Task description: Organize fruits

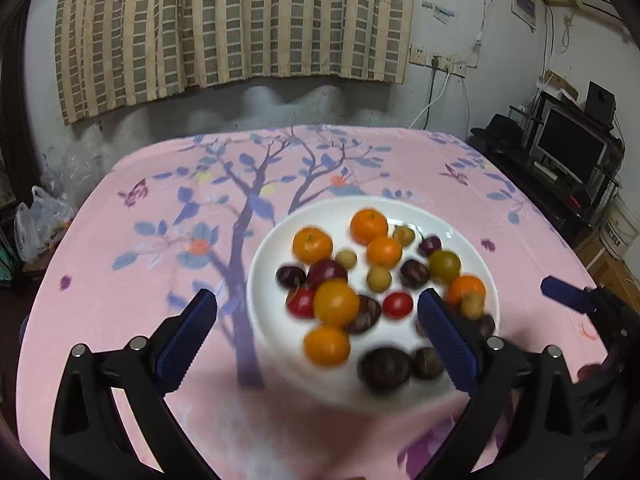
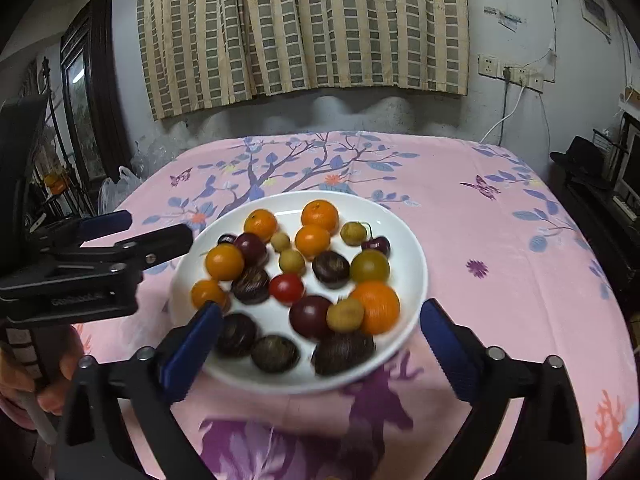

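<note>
A white plate sits on the pink flowered tablecloth, holding several mixed fruits: oranges, dark purple round fruits, red tomatoes and small yellow-green fruits. My left gripper hangs open above the plate's near left part, with nothing pressed between its blue pads. In the right wrist view, the right gripper is open over the near edge of the same plate, also holding nothing. The left gripper shows at the plate's left side there.
The table backs onto a wall with a checked curtain and power sockets. A dark stand with a screen is on the right. Plastic bags lie on the left. A hand holds the left gripper's handle.
</note>
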{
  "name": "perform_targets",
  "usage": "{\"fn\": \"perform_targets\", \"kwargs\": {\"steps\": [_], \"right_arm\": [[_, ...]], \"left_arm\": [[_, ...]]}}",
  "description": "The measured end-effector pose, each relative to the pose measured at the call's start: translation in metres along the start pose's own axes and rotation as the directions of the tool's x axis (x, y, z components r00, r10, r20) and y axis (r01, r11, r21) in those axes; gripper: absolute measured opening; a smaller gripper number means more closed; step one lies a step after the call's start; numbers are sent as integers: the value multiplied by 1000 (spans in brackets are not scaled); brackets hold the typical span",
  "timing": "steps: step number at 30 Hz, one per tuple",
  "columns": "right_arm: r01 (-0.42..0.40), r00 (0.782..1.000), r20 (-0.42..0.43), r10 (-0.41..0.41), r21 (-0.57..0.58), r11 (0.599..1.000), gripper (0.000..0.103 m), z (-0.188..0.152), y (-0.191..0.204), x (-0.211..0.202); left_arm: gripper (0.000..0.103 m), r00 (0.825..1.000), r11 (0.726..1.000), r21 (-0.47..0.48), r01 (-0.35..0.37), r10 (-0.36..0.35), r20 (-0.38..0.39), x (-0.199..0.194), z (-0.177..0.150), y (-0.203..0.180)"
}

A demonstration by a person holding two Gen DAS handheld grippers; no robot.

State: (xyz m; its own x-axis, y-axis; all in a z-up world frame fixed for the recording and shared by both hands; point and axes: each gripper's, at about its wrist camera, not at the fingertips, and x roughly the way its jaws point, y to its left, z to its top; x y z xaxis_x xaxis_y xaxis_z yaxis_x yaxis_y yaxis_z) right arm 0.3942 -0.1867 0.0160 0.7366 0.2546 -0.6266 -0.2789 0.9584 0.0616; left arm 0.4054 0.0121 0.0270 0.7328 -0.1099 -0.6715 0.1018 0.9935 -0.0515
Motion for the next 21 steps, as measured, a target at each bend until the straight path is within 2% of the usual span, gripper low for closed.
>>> {"fn": "perform_targets", "kwargs": {"steps": [4, 8, 13, 16, 21], "right_arm": [[12, 1000, 18, -11, -28, 1000, 100, -26, 9, -44], [22, 999, 37, -21, -35, 999, 100, -61, 15, -83], [59, 997, 51, -55, -79, 995, 100, -116, 25, -119], [13, 1000, 24, -11, -56, 998, 100, -138, 25, -129], [19, 1000, 9, -19, -32, 999, 100, -155, 24, -138]], "left_arm": [[98, 1000, 1000, -8, 1, -1, -11, -41, -35, 9], [98, 999, 998, -50, -35, 35, -4, -83, -86, 21], [98, 998, 997, -41, -68, 67, -12, -110, -142, 26], [98, 996, 996, -13, -83, 83, -27, -115, -162, 23], [98, 996, 996, -2, -88, 88, 1, -124, -175, 21]]}}
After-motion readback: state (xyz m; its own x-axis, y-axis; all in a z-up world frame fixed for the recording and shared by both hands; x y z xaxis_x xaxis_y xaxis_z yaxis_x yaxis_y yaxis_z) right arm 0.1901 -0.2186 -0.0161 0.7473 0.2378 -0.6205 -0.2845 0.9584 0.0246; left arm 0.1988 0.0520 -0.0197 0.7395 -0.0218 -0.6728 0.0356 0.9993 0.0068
